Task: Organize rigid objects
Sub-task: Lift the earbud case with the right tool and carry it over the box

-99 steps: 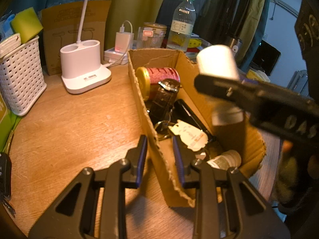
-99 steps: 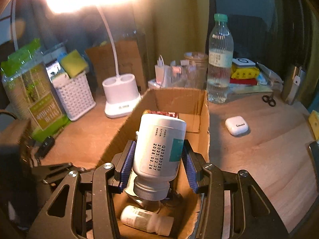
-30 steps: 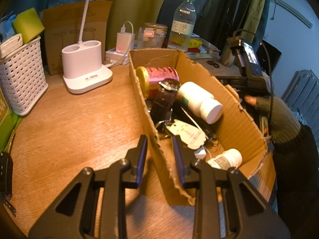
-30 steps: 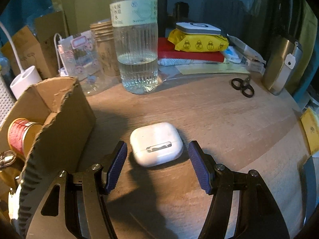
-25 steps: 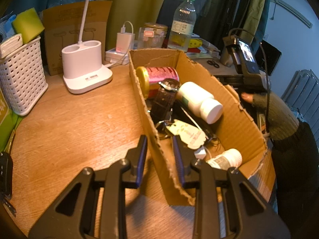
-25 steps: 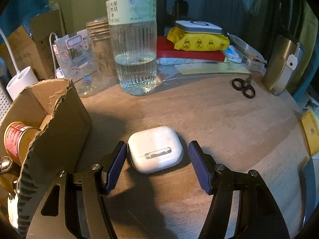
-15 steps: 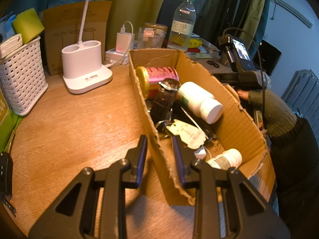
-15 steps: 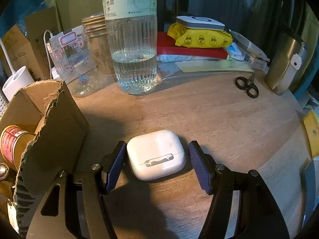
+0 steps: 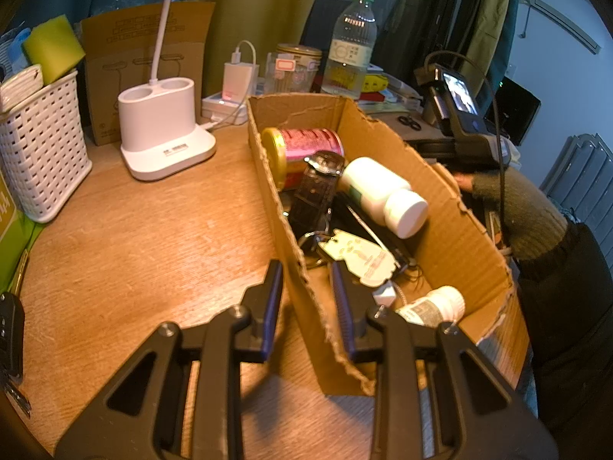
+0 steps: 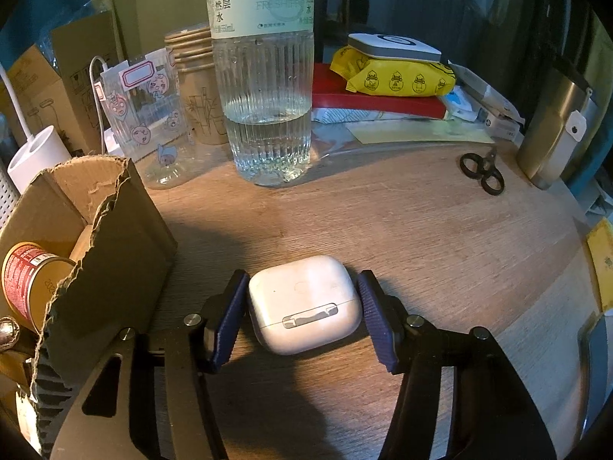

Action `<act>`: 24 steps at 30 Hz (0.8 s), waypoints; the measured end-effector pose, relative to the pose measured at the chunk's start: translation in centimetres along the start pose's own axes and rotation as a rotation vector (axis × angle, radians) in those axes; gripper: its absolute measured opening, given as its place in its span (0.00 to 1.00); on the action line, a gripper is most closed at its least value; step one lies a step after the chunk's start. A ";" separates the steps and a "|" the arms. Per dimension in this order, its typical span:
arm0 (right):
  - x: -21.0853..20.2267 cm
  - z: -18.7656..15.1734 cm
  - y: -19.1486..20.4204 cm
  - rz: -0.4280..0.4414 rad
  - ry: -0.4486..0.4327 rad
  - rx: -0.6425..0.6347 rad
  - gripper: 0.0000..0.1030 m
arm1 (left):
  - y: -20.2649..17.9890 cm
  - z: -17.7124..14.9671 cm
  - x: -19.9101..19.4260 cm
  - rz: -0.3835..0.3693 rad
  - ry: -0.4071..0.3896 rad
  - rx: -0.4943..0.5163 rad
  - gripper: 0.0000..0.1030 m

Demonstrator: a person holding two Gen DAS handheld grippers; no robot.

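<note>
Right wrist view, jaws closing around earbud case (image 10: 304, 303), left jaws clamped on cardboard box (image 9: 302, 283) wall

At twelve o'clock in the right wrist view stands a clear ribbed water bottle (image 10: 266, 88) with a pale green label. At one o'clock a yellow wipes pack (image 10: 398, 76) printed with ducks lies on a red book (image 10: 383, 101). The earbud case (image 10: 304, 303) at centre is plain white, flanked by blue ridged pads (image 10: 230, 318). In the left wrist view, the brown cardboard box (image 9: 452, 230) holds a pink-and-gold can (image 9: 302, 149), a dark brown watch strap (image 9: 316, 195) and a white pill bottle (image 9: 383, 195). At nine o'clock sits a white lattice basket (image 9: 42, 145).
</note>
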State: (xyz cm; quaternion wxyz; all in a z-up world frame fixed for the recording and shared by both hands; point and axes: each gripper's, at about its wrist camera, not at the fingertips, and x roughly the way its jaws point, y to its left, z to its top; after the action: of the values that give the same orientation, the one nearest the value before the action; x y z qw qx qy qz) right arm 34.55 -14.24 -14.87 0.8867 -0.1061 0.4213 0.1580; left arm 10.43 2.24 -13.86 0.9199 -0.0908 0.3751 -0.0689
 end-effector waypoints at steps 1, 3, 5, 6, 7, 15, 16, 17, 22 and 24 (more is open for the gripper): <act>0.0 0.0 0.1 -0.002 0.001 0.000 0.59 | 0.0 0.0 0.0 0.000 0.000 0.000 0.27; -0.1 -0.1 0.3 -0.003 0.001 -0.004 0.59 | 0.0 0.0 0.0 0.000 0.000 0.000 0.27; -0.3 -0.2 0.5 0.000 0.000 -0.007 0.59 | 0.0 0.0 0.0 0.001 0.000 0.000 0.27; -0.5 -0.3 0.7 0.000 -0.004 -0.009 0.59 | 0.0 0.0 0.0 0.001 0.000 0.001 0.27; -0.8 -0.3 0.8 -0.001 -0.010 -0.010 0.59 | 0.0 0.0 0.0 0.000 0.000 0.000 0.27; -3.6 -0.6 1.5 -0.013 -0.048 -0.012 0.59 | 0.0 0.0 0.0 0.001 0.000 0.000 0.27; -4.1 -0.7 1.5 -0.014 -0.053 -0.010 0.59 | 0.0 0.0 0.0 0.001 0.000 0.000 0.27; -4.6 -0.8 1.5 -0.012 -0.059 -0.007 0.59 | 0.0 0.0 0.0 0.001 0.000 0.001 0.27; -6.6 -1.5 1.7 -0.017 -0.081 -0.001 0.59 | 0.0 0.0 0.0 0.002 0.000 0.001 0.27; -7.4 -1.8 1.9 -0.017 -0.088 0.003 0.59 | 0.0 0.0 0.0 0.002 0.000 0.002 0.27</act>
State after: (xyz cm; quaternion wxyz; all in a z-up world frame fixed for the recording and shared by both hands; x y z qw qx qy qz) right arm 28.17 -14.46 -10.36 0.9060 -0.1012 0.3810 0.1543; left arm 10.43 2.29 -13.83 0.9201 -0.0896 0.3751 -0.0684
